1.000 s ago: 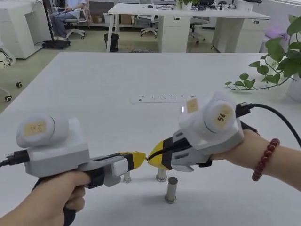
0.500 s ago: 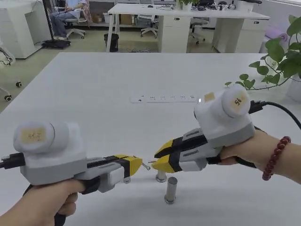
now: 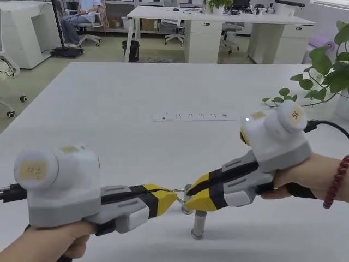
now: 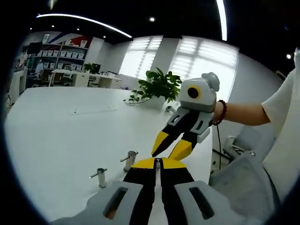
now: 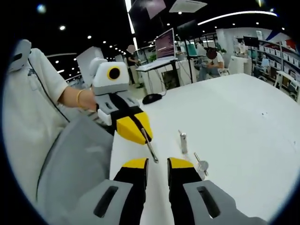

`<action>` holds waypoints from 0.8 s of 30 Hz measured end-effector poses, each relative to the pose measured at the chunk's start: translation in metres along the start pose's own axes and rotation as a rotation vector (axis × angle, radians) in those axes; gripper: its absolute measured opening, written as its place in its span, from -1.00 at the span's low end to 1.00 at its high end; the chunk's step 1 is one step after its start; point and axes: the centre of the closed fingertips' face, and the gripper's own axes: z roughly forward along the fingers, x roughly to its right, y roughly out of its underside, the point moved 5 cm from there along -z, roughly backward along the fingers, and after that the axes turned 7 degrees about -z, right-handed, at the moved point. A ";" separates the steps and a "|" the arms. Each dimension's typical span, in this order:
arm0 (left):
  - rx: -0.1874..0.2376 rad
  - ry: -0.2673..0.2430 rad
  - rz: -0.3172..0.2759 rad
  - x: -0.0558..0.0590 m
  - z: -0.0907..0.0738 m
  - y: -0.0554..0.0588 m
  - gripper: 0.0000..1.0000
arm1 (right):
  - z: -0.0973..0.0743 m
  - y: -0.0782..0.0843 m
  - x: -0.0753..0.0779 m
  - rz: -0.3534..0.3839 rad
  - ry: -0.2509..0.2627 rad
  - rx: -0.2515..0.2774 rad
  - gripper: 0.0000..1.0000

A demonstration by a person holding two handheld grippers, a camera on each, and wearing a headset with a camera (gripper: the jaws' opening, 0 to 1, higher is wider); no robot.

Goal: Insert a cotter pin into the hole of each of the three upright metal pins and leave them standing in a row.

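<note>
Pinching a thin cotter pin (image 3: 179, 200) in its closed tips, the left claw (image 3: 169, 195) meets the right claw (image 3: 191, 199) low over the white surface (image 3: 163, 93) in the head view, just above an upright metal pin (image 3: 199, 222). Yellowish handwritten labels (image 3: 32, 171) sit on both grippers; the marks are too blurred to read.

In the left gripper view, the left claw (image 4: 158, 162) is clamped tight, while the right claw (image 4: 165, 154) gapes beside it. Two pins (image 4: 101, 178) stand near, each apparently already crossed by wire.

In the right gripper view, the right claw (image 5: 158, 163) is parted and empty, and the cotter pin (image 5: 150, 146) juts from the left claw (image 5: 139, 135) towards it. A bare pin (image 5: 183, 141) stands beyond.

The wire looks light, springy and slippery, best gripped at its head. The steel pins seem stiff but tippy, best steadied low on the shaft.
</note>
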 end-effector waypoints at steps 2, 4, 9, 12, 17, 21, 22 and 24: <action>-0.005 0.016 0.009 0.003 0.000 0.001 -0.99 | 0.000 0.001 -0.003 -0.001 -0.019 0.001 -0.65; -0.013 0.023 0.019 0.003 -0.001 0.003 -1.00 | 0.000 0.002 -0.010 0.001 -0.057 0.003 -0.65; -0.021 0.064 0.042 0.010 -0.002 0.006 -0.99 | 0.002 0.004 -0.018 0.004 -0.101 0.000 -0.66; -0.020 0.091 0.043 0.014 -0.003 0.008 -0.99 | 0.003 0.006 -0.024 0.006 -0.141 -0.004 -0.67; -0.025 0.122 0.061 0.018 -0.004 0.010 -0.99 | 0.004 0.006 -0.030 0.005 -0.178 0.007 -0.72; -0.019 0.147 0.056 0.022 -0.005 0.010 -0.99 | 0.005 0.008 -0.032 -0.003 -0.190 -0.006 -0.75; -0.018 0.149 0.055 0.022 -0.006 0.010 -0.99 | 0.005 0.008 -0.032 -0.001 -0.195 -0.004 -0.76; -0.014 0.152 0.044 0.021 -0.006 0.011 -0.99 | 0.005 0.008 -0.033 -0.004 -0.202 0.000 -0.80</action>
